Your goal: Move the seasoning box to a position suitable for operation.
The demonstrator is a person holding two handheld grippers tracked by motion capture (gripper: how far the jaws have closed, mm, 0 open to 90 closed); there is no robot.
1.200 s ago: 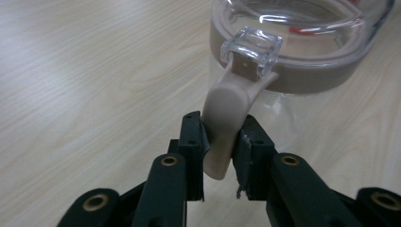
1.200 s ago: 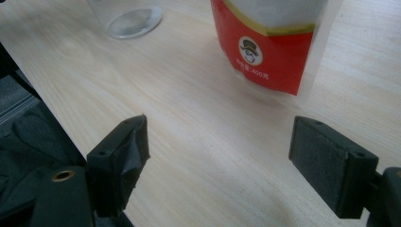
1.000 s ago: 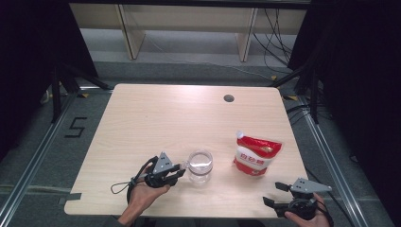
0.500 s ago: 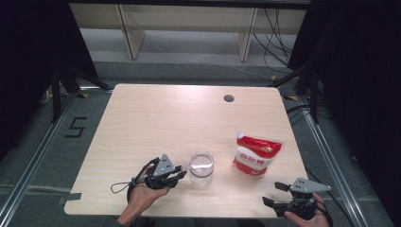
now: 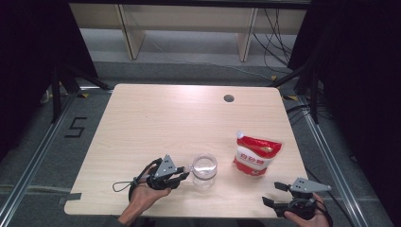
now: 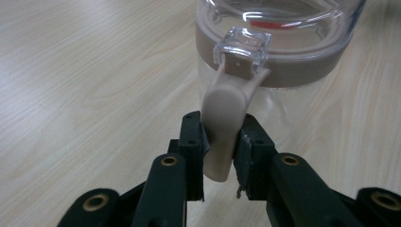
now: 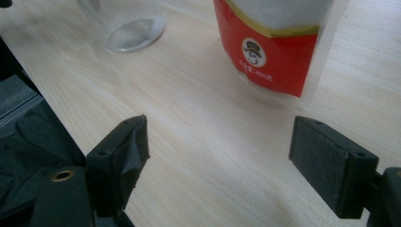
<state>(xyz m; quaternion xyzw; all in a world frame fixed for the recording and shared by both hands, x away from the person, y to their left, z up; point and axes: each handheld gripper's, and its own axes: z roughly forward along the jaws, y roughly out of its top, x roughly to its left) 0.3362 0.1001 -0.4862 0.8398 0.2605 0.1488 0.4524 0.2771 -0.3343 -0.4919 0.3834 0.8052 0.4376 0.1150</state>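
Note:
A clear glass jar (image 5: pixel 204 171) with a beige collar (image 6: pixel 279 78) stands near the table's front edge. Its beige clasp lever (image 6: pixel 226 109) hangs down from a clear hinge block (image 6: pixel 242 47). My left gripper (image 5: pixel 185 174) comes at the jar from the left and is shut on that lever, both pads (image 6: pixel 195 137) pressing its sides. A red and white pouch (image 5: pixel 257 155) lies to the right of the jar. At the front right corner my right gripper (image 5: pixel 273 194) stands open with nothing between its pads (image 7: pixel 331 163). The pouch (image 7: pixel 279 47) lies just ahead of it.
The wooden table (image 5: pixel 156 118) has a round cable hole (image 5: pixel 229 98) at its back right. The jar's base (image 7: pixel 135 33) sits close to the front edge in the right gripper view. Shelving and cables stand behind the table.

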